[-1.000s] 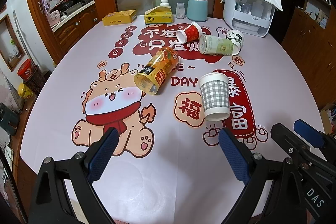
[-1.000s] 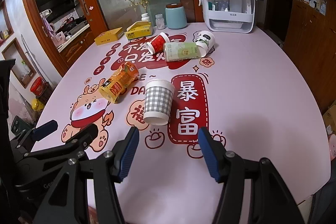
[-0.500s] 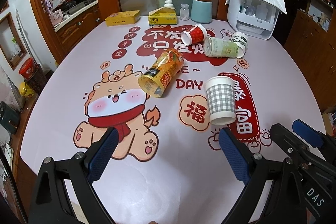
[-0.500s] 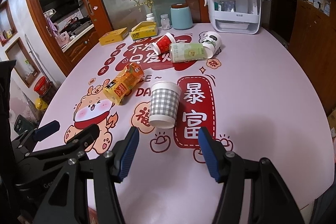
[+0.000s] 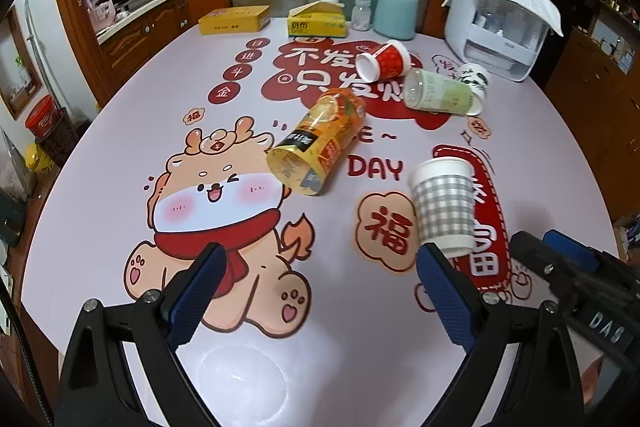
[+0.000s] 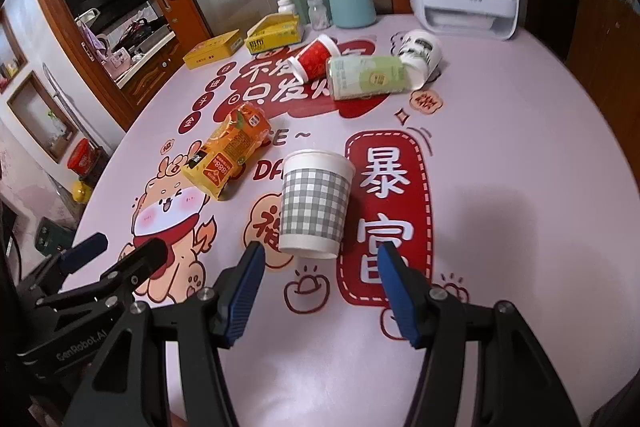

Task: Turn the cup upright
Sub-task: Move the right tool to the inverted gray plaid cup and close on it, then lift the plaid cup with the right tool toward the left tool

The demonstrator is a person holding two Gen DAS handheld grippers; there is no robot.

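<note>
The checked cup is a paper cup with a grey-and-white gingham band between plain white ends. It lies on its side on the worktop, its base end towards the right claw and its other end pointing away. It rests partly on the red panel of white characters printed on the cloth.

The right claw is spread wide, its ribbed blue pads flanking the space just short of the cup and touching nothing. The left claw is also wide open and empty, over the printed cartoon dog; the checked cup lies just beyond its right pad.

Four more cups lie tipped over further back:
- an orange cup of glossy printed stock, open mouth towards the claws
- a red cup with a white end
- a pale green cup, tall and smooth
- a white cup with a panda print, touching the green one

The worktop is round and covered by a smooth pink cloth — red badges, Chinese characters, the word DAY. Along its far edge stand a flat yellow tin, a yellow tissue box, two small jars, a pale blue canister and a white plastic organiser draped with a white cloth. Behind are warm wooden door frames — frosted glass with a gold ornament between them — and a kitchen to the left.
</note>
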